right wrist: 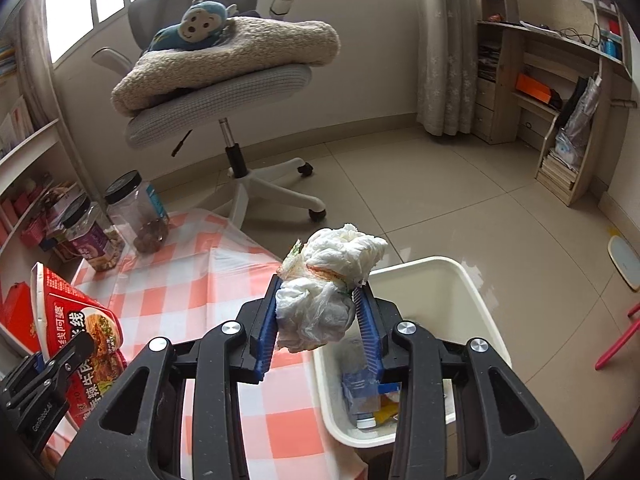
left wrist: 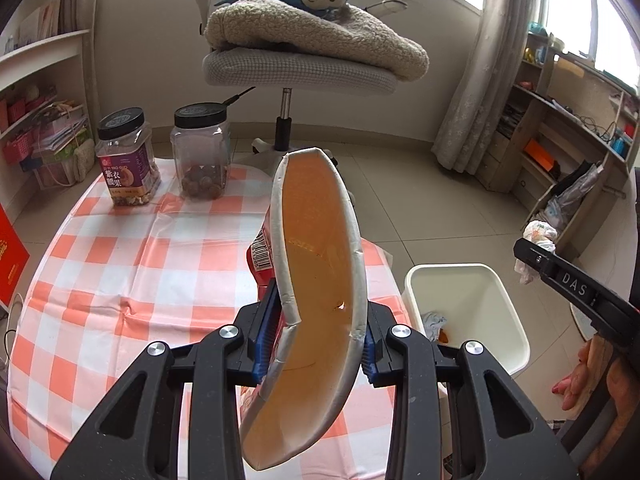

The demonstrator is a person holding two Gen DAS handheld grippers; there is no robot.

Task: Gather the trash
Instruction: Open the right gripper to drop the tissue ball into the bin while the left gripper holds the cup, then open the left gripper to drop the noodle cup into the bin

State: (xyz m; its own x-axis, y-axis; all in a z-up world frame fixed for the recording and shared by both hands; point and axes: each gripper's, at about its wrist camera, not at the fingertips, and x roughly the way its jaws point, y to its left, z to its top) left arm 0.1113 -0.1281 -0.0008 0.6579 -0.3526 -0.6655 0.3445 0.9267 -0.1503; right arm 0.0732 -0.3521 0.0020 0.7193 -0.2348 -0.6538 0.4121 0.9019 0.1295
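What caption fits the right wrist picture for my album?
Right gripper squeezes a crumpled tissue wad at the edge of the white bin, beside the checkered table.

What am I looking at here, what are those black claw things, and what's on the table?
They are hand-held grippers, one in each of a person's hands, each with a camera looking along its fingers. The left camera shows the left gripper clamping a squashed noodle bowl. The right camera shows the right gripper squeezing a wad of tissue beside a white bin that already holds some rubbish. On the checked tablecloth stand two black-lidded jars. Behind them is an office chair.
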